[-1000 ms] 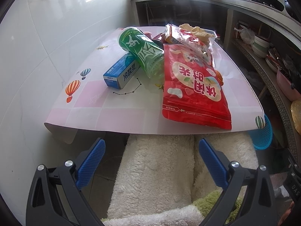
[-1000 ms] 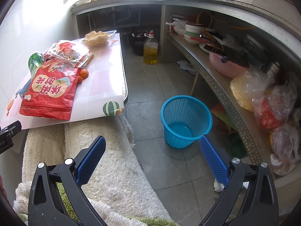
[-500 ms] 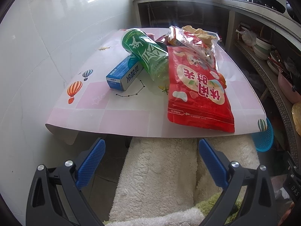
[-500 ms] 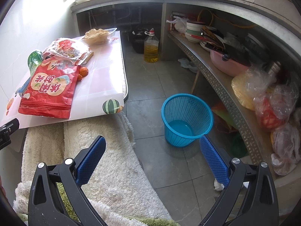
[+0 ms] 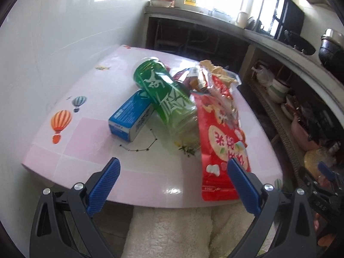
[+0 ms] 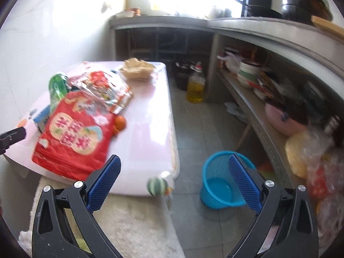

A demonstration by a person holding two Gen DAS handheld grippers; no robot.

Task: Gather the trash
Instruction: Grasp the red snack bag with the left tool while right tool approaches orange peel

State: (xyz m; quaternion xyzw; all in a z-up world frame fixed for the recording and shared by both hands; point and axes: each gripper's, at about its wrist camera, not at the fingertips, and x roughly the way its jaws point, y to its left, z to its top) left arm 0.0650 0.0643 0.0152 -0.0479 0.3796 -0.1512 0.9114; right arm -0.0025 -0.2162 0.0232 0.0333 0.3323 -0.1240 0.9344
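On the pink table (image 5: pixel 90 150) lie a green plastic bottle (image 5: pixel 167 99), a blue box (image 5: pixel 131 118), a big red snack bag (image 5: pixel 223 150) and a clear crumpled wrapper (image 5: pixel 212 86). My left gripper (image 5: pixel 172 169) is open and empty, over the table's near edge, short of the bottle. My right gripper (image 6: pixel 173 167) is open and empty, above the table's near right corner. The red bag (image 6: pixel 73 135), the wrapper (image 6: pixel 103 88) and an orange (image 6: pixel 120 122) show in the right wrist view. A blue basket (image 6: pixel 221 187) stands on the floor to the right.
A white fluffy cover (image 5: pixel 169 232) lies below the table edge. A tray of crackers (image 6: pixel 137 68) sits at the table's far end. A shelf with bowls and bags (image 6: pixel 279 116) runs along the right. An oil bottle (image 6: pixel 195 86) stands on the floor.
Both grippers have risen and moved forward toward the table. The left one is now over the table's near edge, closer to the bottle. Both views are tilted up.
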